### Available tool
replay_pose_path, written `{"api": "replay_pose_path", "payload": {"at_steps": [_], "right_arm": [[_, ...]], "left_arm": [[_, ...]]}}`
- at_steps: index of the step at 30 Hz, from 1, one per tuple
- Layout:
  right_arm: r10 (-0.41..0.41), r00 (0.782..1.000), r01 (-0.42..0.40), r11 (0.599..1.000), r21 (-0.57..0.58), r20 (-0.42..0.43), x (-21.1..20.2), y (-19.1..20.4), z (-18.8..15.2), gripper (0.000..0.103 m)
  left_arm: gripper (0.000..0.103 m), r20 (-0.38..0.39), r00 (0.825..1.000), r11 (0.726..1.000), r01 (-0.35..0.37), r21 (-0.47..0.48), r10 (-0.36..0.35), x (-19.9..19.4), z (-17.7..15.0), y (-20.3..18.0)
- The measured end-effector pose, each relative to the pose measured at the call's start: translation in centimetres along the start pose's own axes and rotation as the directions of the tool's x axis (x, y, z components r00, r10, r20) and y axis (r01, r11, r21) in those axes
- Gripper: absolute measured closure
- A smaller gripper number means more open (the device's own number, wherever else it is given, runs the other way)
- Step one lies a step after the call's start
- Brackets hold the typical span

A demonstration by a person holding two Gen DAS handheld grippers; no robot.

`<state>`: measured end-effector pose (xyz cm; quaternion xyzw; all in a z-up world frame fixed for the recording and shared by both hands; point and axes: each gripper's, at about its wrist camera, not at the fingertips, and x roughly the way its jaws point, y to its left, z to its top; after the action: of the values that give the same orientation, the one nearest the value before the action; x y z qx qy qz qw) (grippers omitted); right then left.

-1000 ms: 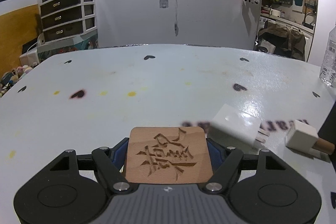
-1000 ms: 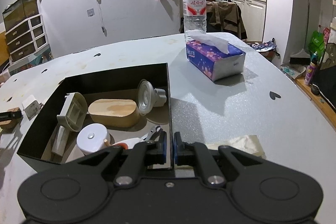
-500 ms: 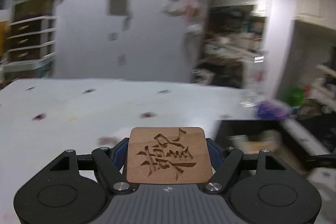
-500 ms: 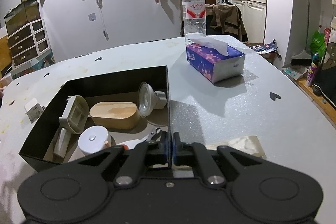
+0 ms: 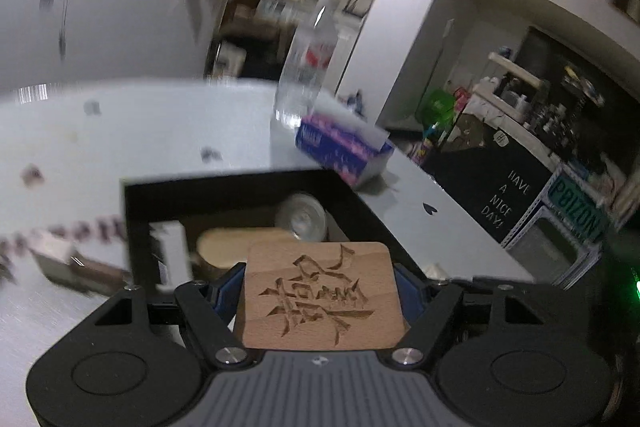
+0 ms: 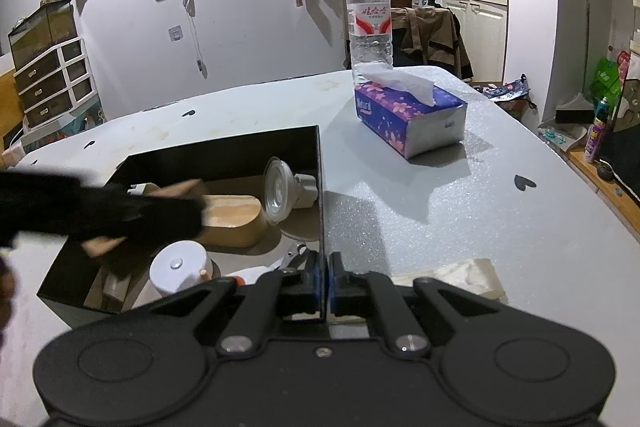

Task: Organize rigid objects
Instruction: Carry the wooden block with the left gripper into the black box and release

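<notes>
Left tool (image 5: 320,291) has the carved wooden coaster (image 5: 322,301) clamped flat between its blue pads, and it's coming in over the near-left side of the black box (image 5: 224,187), the view streaked with motion. Right tool (image 6: 324,277) is pinched tight on the box's right wall, pinning the black box to the worktop (image 6: 440,211). Inside the box there's an oval wooden block (image 6: 236,217), an LED bulb (image 6: 282,189), a white round cap (image 6: 180,267), plus smaller bits I can't make out. This looks like the carry-and-drop step for the coaster. Next, I'd judge, it needs to get clear over a free patch of the box floor, tip down, and then the jaws spread to let it go; the box is crowded, so it may land on top of something. A white plug (image 5: 54,255) sits on the worktop just left of the box
</notes>
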<state>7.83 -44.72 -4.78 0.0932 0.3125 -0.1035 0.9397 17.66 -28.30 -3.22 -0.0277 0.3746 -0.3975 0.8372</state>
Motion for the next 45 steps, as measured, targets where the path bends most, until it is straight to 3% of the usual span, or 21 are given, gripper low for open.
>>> {"api": "replay_pose_path", "payload": {"at_steps": [8,14,18,21,38,45], "right_arm": [[0.013,1.0,-0.013,1.0,0.006,0.004,0.0,-0.2,-0.1,0.098],[0.016,1.0,-0.016,1.0,0.007,0.005,0.0,-0.2,-0.1,0.098],[0.015,1.0,-0.015,1.0,0.007,0.005,0.0,-0.2,-0.1,0.098],[0.017,1.0,-0.017,1.0,0.007,0.005,0.0,-0.2,-0.1,0.097],[0.017,1.0,-0.017,1.0,0.006,0.005,0.0,-0.2,-0.1,0.097],[0.019,1.0,-0.019,1.0,0.01,0.005,0.0,-0.1,-0.1,0.097]], "left_arm": [[0.028,-0.069,0.997,0.992,-0.039,-0.122,0.031,5.2,1.7,0.0],[0.028,-0.108,0.994,0.975,-0.033,-0.219,0.009,7.1,1.2,0.2],[0.026,-0.085,0.996,0.974,-0.041,-0.224,0.022,7.0,1.1,0.0],[0.012,-0.071,0.997,0.975,-0.037,-0.218,0.021,6.9,1.1,-0.1],[0.011,-0.082,0.997,0.98,-0.026,-0.196,0.011,5.3,1.1,-0.3],[0.009,-0.033,0.999,0.988,-0.021,-0.154,0.016,2.9,0.7,-1.0]]}}
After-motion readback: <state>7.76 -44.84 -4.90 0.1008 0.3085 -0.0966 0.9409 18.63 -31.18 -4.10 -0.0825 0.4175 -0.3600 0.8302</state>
